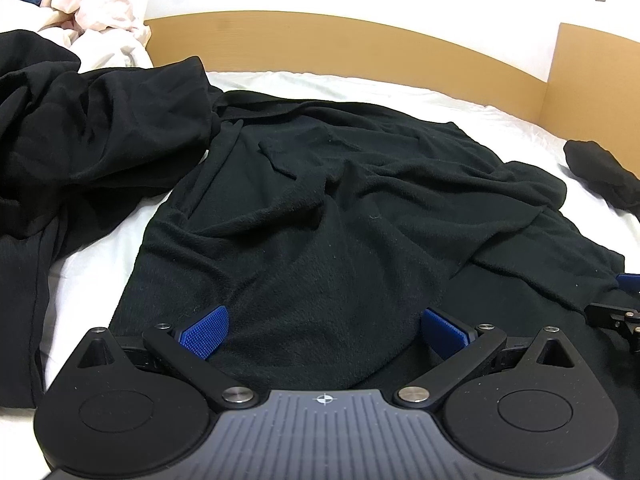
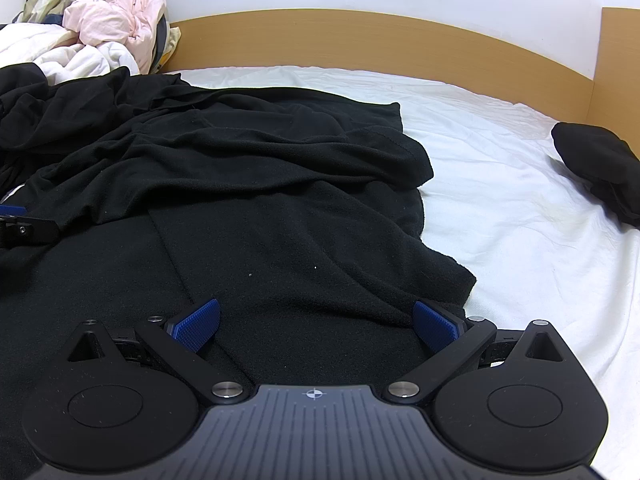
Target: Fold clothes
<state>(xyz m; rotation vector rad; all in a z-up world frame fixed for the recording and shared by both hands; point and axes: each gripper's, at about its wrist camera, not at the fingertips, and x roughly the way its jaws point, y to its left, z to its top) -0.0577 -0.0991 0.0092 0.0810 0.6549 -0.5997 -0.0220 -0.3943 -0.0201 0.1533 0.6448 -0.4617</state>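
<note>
Jaws on both sides are spread wide with nothing between them. My left gripper [image 1: 324, 334] and right gripper [image 2: 316, 326] sit low over the black fleece garment [image 1: 340, 208], which lies rumpled across the white bed sheet [image 2: 500, 168]. There's another black garment [image 1: 80, 140] heaped to the left and a small black bundle [image 2: 596, 164] far right.

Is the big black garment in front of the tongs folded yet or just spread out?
Spread out, rumpled: the black garment lies loosely across the white sheet, with creases and no tidy fold.
</note>
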